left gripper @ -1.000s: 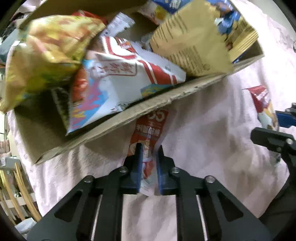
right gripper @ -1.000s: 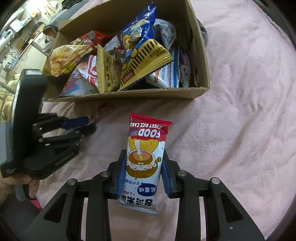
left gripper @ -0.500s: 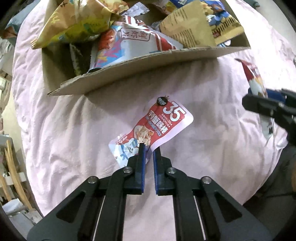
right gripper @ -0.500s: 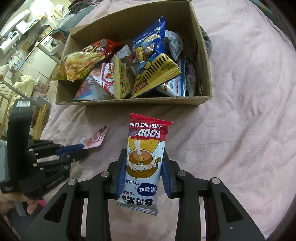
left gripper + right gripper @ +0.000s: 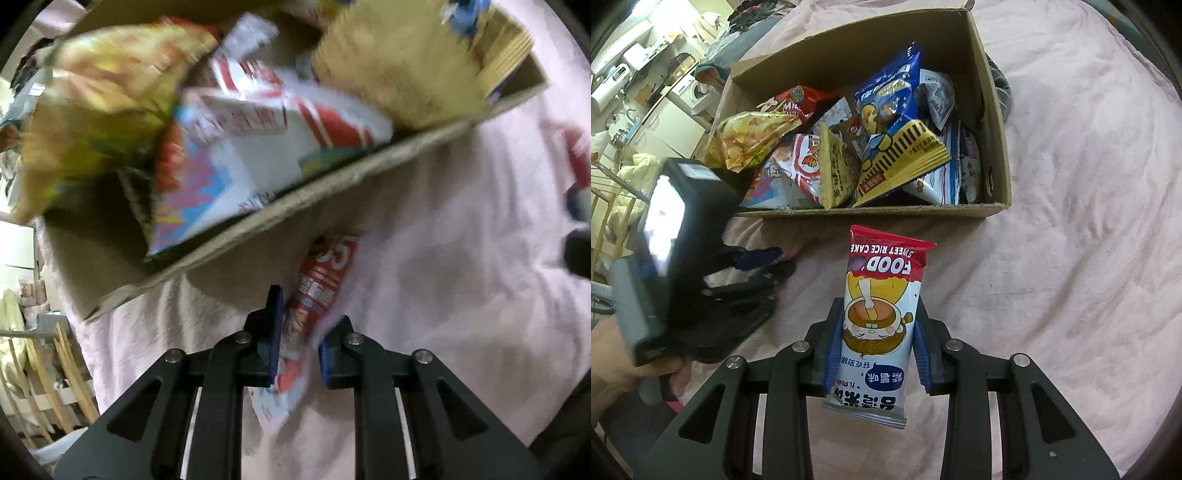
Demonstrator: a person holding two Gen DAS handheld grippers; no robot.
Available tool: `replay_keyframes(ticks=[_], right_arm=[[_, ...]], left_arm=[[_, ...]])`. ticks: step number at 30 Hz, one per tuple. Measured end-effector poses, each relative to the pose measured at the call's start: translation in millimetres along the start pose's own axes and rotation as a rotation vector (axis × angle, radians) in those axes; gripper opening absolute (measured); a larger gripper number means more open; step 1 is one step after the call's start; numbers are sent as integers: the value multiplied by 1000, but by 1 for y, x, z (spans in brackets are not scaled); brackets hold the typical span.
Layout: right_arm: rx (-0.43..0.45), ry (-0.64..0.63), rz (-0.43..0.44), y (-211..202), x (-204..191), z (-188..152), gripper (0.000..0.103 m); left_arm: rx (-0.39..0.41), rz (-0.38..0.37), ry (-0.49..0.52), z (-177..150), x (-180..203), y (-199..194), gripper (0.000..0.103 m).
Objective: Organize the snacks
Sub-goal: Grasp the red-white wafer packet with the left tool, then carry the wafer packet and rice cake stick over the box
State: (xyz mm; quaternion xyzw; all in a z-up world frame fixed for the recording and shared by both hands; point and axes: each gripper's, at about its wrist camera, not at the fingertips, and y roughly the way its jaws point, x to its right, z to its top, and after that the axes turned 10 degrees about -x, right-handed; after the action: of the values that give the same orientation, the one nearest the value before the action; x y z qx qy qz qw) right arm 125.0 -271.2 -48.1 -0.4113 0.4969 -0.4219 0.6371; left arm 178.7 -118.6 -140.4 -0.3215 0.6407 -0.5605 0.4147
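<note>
Right wrist view: a pink blanket [image 5: 1089,229] is seen spread in soft wrinkles over the bed, with a cardboard box [image 5: 995,122] resting on it. The box is crowded with snack bags, among them a blue and yellow bag [image 5: 897,122] tilted against the others and a yellow chip bag [image 5: 753,136] leaning over the left wall. Beyond the box, white cabinets and clutter of a room are visible at the upper left. Much bare blanket is left to the right of the box and in front of its near wall. A sweet rice cake packet [image 5: 877,314] is pinched by the right gripper [image 5: 875,354] just short of that near wall. The left gripper [image 5: 297,343] is seen close to the box's near wall; its jaws have just been opening, and they stand slightly apart around a red and white snack sachet [image 5: 317,295] that lies on the blanket beside the wall. The left wrist view is blurred.
</note>
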Motion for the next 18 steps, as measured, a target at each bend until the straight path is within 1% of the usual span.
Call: replay_keyframes(ticks=[2,5,6,11,15,18], right_arm=[[0,4,2,0,1,1,35],[-7,2,10,1,2,0,35],[-9,0,13,1,1,0,35],[-7,-13,24,1,-2,1,35],[-7,-19,29,1,-5,1,35],[-2,-21,37,0,-7,0,35]], left_arm=[[-2,-26,-19,-3,-3,5,13],[9,-40,-31,-4,-2,1,9],[10,-45,-38,-10,-6,0,8],[28,-124,-120,-25,-19,-23,7],[36,-187,-187,-33,-37,-40,6],[62,-223,-239,-47,-48,-53,6]])
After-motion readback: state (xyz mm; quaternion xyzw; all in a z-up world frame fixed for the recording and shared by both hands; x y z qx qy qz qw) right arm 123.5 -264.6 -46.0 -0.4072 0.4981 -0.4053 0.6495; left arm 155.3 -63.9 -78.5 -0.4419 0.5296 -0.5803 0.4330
